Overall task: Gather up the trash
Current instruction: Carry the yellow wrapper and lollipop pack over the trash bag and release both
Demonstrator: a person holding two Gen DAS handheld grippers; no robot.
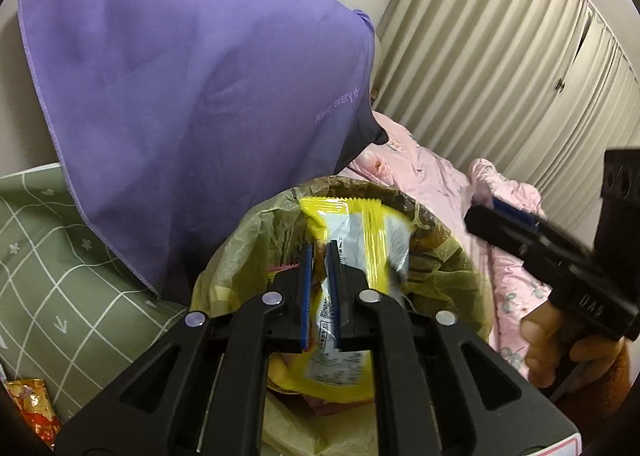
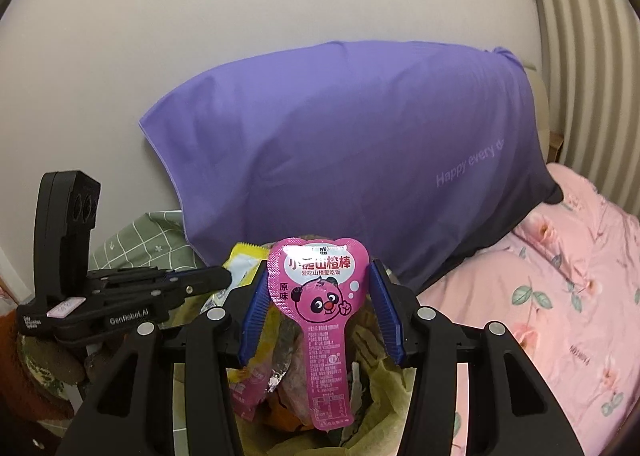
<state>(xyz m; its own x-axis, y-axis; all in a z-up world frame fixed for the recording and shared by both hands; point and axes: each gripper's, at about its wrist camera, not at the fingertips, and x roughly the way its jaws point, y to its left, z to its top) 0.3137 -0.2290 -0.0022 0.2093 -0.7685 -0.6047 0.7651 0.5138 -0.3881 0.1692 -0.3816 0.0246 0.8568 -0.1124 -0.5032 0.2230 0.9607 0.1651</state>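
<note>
A bin lined with a yellowish bag (image 1: 248, 240) stands right under both grippers, with several wrappers inside. My left gripper (image 1: 320, 248) is over its mouth, jaws a narrow gap apart. A blurred yellow-and-white wrapper (image 1: 372, 232) hangs at its tips, and neither pad presses on it. My right gripper (image 2: 320, 263) is shut across the wide heart-shaped head of a pink snack wrapper (image 2: 320, 296), which stands upright above the bag (image 2: 384, 388). Each gripper shows in the other's view: the right gripper (image 1: 492, 216) from the right, the left gripper (image 2: 224, 278) from the left beside the yellow wrapper (image 2: 246, 260).
A purple cloth (image 2: 340, 144) drapes over something tall behind the bin. Pink floral bedding (image 2: 540, 296) lies to the right, below pleated curtains (image 1: 500, 56). A green checked cloth (image 1: 60, 256) is on the left, with a red-and-gold packet (image 1: 36, 404) below it.
</note>
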